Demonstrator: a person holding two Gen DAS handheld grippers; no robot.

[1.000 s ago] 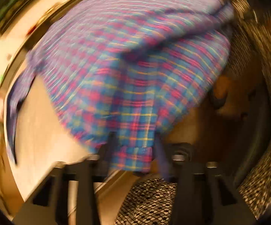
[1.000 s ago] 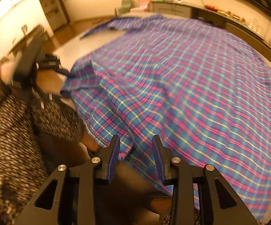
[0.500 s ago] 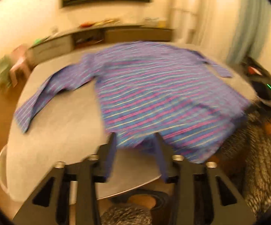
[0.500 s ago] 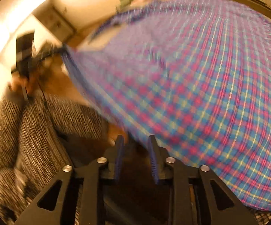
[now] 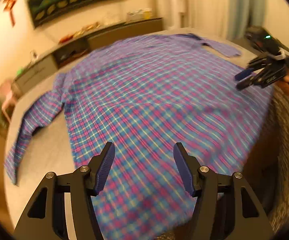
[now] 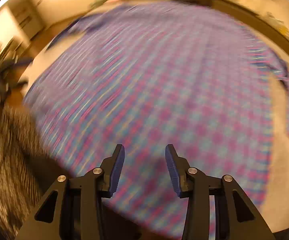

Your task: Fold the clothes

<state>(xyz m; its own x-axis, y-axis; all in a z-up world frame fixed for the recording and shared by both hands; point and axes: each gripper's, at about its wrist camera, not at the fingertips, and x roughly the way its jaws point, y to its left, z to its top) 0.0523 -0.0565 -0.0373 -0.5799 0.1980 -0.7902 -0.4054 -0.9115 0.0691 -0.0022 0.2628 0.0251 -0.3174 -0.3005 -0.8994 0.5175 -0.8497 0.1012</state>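
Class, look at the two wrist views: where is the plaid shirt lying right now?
In both wrist views the plaid shirt lies spread flat across the pale table, just beyond the open left gripper, one sleeve trailing off to the left.

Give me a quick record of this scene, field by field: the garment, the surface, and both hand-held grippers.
garment: blue-and-pink plaid shirt, spread flat, sleeves out
surface: pale grey table
left hand-held gripper: open above the shirt's near hem, jaws just opened, nothing between them
right hand-held gripper: open above the shirt, jaws just opened, nothing gripped
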